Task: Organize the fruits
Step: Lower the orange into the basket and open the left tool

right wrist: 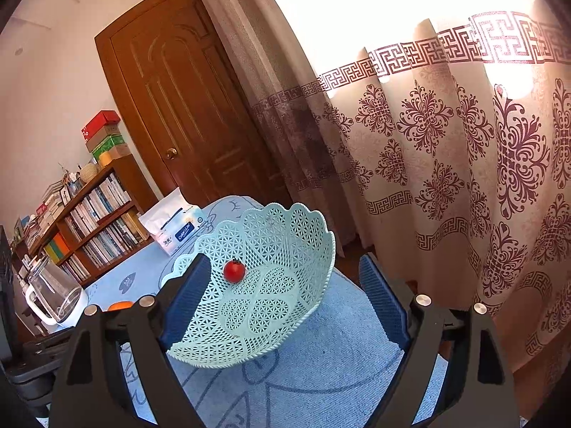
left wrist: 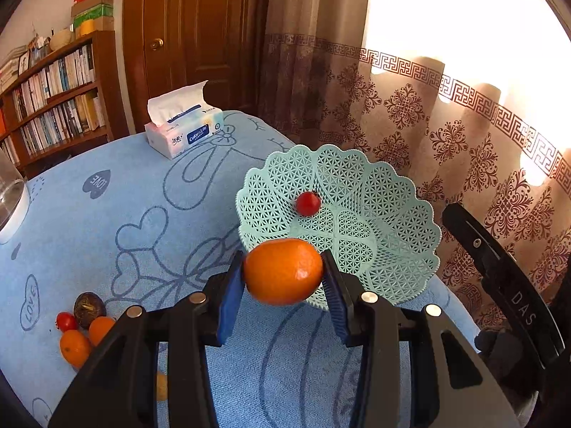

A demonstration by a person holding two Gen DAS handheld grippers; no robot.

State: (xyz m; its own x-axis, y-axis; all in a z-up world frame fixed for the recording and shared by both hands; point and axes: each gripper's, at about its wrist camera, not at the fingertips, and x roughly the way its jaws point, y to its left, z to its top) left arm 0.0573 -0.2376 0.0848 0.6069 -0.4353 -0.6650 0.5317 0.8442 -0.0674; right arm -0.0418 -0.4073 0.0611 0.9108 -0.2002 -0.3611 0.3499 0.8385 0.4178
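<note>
Left gripper (left wrist: 283,278) clamps round, dimpled orange (left wrist: 283,271); lattice plastic basket (left wrist: 374,249) beyond.

This is a room in a home. A table under a blue cloth (left wrist: 107,221) printed with hearts stands near a panelled wooden door (right wrist: 185,107) and a patterned curtain (right wrist: 446,149) over a bright window. At the far left, a bookshelf (left wrist: 60,96) is packed with books, boxes stacked on top, and a tissue pack (left wrist: 185,128) lies on the cloth.
</note>
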